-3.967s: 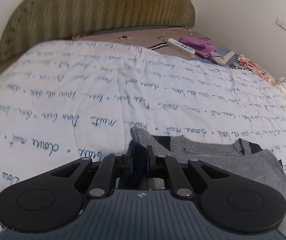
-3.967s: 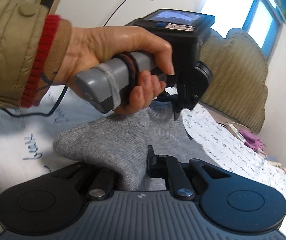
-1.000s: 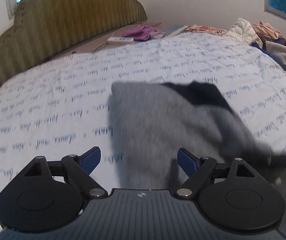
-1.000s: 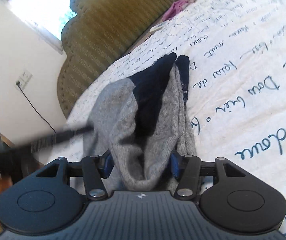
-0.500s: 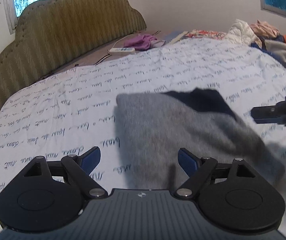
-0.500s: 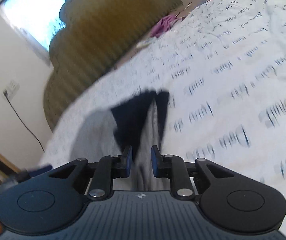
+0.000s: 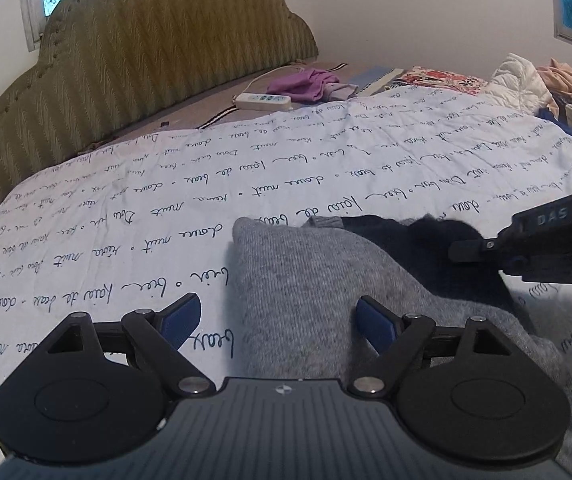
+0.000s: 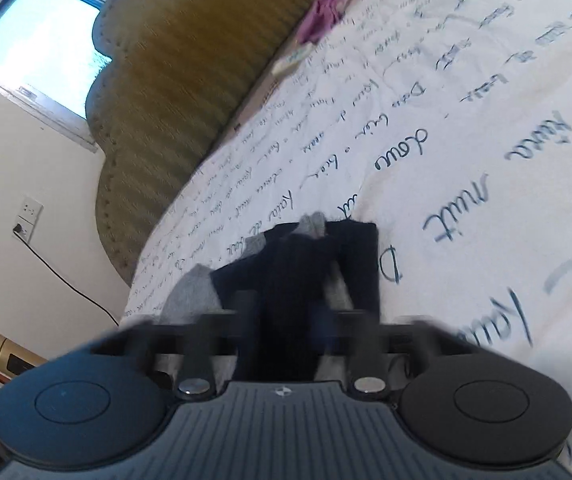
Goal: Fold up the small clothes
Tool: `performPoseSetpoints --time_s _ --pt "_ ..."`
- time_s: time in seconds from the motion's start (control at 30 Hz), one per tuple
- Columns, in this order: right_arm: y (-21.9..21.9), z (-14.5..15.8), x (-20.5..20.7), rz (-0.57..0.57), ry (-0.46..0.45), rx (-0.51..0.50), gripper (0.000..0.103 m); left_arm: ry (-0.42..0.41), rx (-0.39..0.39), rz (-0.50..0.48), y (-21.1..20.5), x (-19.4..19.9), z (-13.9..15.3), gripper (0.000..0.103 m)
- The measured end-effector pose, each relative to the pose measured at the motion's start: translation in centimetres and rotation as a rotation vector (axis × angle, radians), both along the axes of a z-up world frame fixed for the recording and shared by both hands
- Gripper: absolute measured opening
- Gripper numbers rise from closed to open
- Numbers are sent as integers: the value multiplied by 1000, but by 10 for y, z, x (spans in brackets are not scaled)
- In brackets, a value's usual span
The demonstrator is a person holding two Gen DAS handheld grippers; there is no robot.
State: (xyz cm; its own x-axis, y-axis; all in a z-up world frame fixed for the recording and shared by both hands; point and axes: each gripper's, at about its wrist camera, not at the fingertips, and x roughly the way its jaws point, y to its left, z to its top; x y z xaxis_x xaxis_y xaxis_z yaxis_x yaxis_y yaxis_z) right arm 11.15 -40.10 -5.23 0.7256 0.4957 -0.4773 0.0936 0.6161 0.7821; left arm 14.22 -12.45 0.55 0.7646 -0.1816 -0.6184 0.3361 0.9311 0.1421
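Left hand-held gripper (image 7: 278, 322): jaws spread wide, gripping nothing. The folded grey sweater (image 7: 305, 280) lies on the bed quilt (image 7: 126, 220) directly ahead, between its fingers. Right hand-held gripper (image 8: 286, 320): blurred, jaw state indeterminate, sweater directly ahead.

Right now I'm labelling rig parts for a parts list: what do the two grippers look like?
Left gripper: ribbed dark grey body with a small round logo, black linkage arms with silver pivot screws, two round black discs, blue pads on the fingers. Right gripper: the same build, though blurred; from the left wrist view its side is black with pale lettering. No sleeve shows.
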Motion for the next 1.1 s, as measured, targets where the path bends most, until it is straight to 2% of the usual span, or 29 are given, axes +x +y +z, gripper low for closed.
performPoseSetpoints --time_s 0.07,0.13,0.2,0.27,0.33,0.43,0.5,0.57,0.6,0.63,0.7,0.73,0.8,0.87,0.93,0.97,1.0,1.1 --pt "2 3 9 7 -9 -60 7 -10 -17 9 0 2 3 87" --pt "5 17 10 -15 -49 -193 7 -21 -26 12 0 3 4 88" --pt "7 26 13 -37 -73 -308 7 -5 3 9 -3 6 -2 88" --pt "8 24 18 -6 -57 -317 7 16 11 12 -3 9 -11 89" --pt "13 25 13 -22 -34 -380 10 42 -18 27 3 10 -13 89" --pt "20 46 -20 -82 -111 -472 10 48 -40 33 7 7 -11 89" --pt "31 58 -42 -21 -174 -465 16 45 -31 31 6 6 -11 89" --pt "51 61 -55 110 -207 -483 24 43 -31 33 4 5 -10 89" --pt "62 59 -59 163 -209 -514 31 46 -32 34 4 4 -10 89" --pt "71 56 -59 188 -195 -559 32 52 -33 36 3 4 -10 89" --pt "79 44 -53 149 -133 -665 35 67 -38 38 3 3 -11 89" --pt "76 37 -47 111 -88 -676 36 72 -40 38 3 2 -11 89" --pt "59 29 -44 53 -24 -593 39 72 -40 37 6 -1 -9 89" --pt "53 34 -54 37 -58 -522 41 65 -52 28 10 -4 -7 89" --pt "54 42 -64 23 -94 -550 67 54 -76 13 15 -5 -4 89" --pt "55 45 -65 9 -108 -569 88 46 -90 8 19 -5 -2 90" --pt "53 45 -66 -1 -120 -576 94 40 -104 8 23 -3 -1 92" --pt "34 40 -52 -2 -89 -503 94 73 -181 -3 37 14 -1 92"
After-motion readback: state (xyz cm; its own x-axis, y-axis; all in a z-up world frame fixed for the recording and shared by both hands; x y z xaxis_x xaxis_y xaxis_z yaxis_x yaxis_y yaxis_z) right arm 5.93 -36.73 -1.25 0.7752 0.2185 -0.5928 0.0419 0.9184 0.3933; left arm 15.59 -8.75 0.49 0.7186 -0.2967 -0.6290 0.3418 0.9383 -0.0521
